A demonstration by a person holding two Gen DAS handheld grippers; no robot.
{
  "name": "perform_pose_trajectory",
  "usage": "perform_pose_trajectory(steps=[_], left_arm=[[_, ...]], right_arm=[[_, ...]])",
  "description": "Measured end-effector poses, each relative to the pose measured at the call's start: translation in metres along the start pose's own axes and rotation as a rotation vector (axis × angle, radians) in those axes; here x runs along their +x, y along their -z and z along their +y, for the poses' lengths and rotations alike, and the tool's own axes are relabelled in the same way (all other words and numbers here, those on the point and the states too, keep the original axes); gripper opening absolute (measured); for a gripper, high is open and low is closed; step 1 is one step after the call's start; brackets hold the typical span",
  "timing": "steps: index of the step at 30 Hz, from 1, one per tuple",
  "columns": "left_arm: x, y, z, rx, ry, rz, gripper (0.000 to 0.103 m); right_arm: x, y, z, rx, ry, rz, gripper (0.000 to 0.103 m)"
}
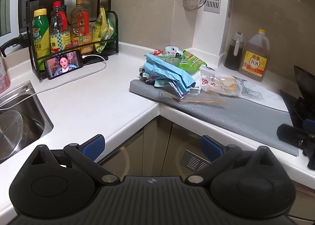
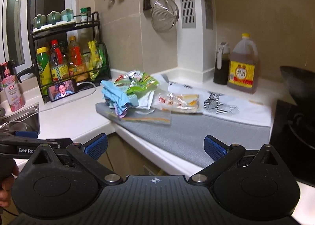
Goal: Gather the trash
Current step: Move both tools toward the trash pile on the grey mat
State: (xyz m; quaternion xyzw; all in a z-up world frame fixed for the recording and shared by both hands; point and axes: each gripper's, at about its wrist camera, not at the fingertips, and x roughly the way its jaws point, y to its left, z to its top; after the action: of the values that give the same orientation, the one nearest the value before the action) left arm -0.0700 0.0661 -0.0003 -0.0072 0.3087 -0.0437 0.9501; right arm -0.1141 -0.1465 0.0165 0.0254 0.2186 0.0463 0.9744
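A heap of trash (image 1: 173, 71) (image 2: 133, 91) lies on a grey mat (image 1: 246, 114) (image 2: 189, 132) in the counter's corner: light blue crumpled material (image 1: 169, 71), green snack wrappers (image 1: 191, 60) (image 2: 141, 84), white paper (image 2: 145, 101) and a clear bag with orange print (image 1: 222, 86) (image 2: 181, 102). My left gripper (image 1: 152, 146) hangs open before the counter edge, well short of the heap. My right gripper (image 2: 155, 147) is open too, nothing between its blue pads, off the counter's front edge.
A black rack of bottles (image 1: 65, 34) (image 2: 69, 59) stands at the back left with a phone (image 1: 64, 64) (image 2: 63, 89) leaning on it, cable trailing. A steel sink (image 1: 17, 124) lies left. Oil jugs (image 1: 254, 55) (image 2: 243, 63) and a dark stove (image 2: 295, 126) stand right.
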Motion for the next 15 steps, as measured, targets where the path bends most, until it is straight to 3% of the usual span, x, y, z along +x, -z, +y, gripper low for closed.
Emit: perform_pose_trajectory(steps=[8,12,15], left_arm=[[-0.001,0.001,-0.001,0.003,-0.005,0.008,0.103],[0.000,0.001,-0.003,0.011,-0.006,0.009,0.103],[0.001,0.002,-0.004,0.019,-0.010,0.008,0.103]], right_arm=[[-0.009,0.002,0.003,-0.022,0.006,-0.070,0.103],[-0.005,0.000,-0.004,0.039,-0.019,-0.029,0.103],[-0.002,0.003,0.002,-0.019,0.020,-0.034,0.103]])
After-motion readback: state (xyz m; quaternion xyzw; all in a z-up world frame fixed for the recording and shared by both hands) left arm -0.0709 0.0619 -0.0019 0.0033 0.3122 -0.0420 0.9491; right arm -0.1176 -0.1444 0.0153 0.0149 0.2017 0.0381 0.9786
